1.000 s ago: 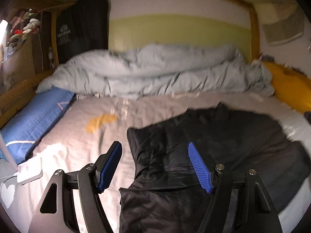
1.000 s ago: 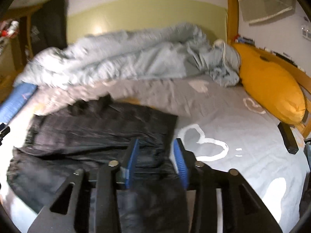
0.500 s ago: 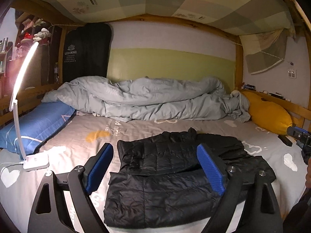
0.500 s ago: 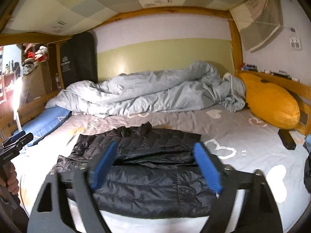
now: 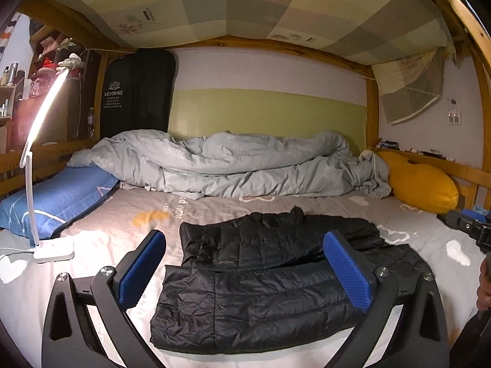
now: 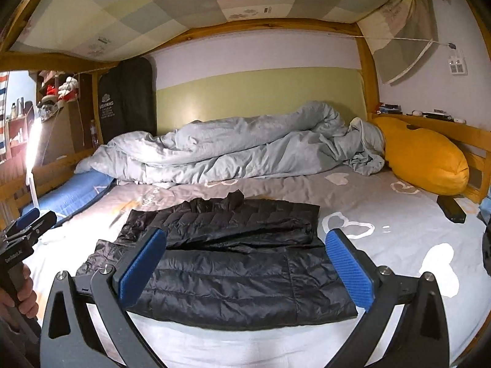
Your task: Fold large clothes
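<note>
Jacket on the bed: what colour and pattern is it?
The jacket is plain black with quilted stitch lines, clearest in the right wrist view.

Wooden bunk frame, patchwork cloth ceiling overhead. Back wall banded white over green. Lit white desk lamp at frame left; cluttered shelves upper left.
</note>
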### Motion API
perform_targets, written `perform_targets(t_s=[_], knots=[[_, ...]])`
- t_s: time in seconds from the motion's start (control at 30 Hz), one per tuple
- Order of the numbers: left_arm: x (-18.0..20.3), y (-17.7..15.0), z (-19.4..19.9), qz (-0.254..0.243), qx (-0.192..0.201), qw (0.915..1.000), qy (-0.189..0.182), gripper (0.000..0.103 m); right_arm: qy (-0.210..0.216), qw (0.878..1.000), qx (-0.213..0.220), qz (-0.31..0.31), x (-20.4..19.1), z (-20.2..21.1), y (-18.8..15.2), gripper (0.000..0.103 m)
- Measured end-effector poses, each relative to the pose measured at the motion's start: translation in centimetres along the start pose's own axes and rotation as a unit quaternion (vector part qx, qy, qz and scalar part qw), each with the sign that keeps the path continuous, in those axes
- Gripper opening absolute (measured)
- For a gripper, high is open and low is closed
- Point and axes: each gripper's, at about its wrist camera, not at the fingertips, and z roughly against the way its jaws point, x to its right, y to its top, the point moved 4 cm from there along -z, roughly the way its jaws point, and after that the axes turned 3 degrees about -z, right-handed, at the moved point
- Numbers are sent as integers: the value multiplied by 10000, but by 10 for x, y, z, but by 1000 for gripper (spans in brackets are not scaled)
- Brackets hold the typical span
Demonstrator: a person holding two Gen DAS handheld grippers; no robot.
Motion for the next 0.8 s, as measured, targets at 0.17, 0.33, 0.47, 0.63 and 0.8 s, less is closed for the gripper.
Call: perform_targets(t_s=[0.17, 0.33, 0.47, 0.63, 0.8], knots=[[4, -13, -6, -113, -77, 9999, 69, 103, -15, 9999, -146, 68, -2, -13, -13, 103], [7, -20, -12, -73, -99, 9999, 50, 103, 32, 9995, -289, 103, -1, -22, -24, 103], [9, -25, -14, -171, -126, 9997, 113, 103, 27, 9993, -315, 192, -1, -24, -30, 103], [13, -34, -16, -265, -181, 9994, 117, 103, 41, 9992, -361, 191, -1, -26, -33, 103], [21, -57, -25, -636, -606, 9961, -40, 103, -25, 9986, -427, 316, -1, -29, -37, 103]])
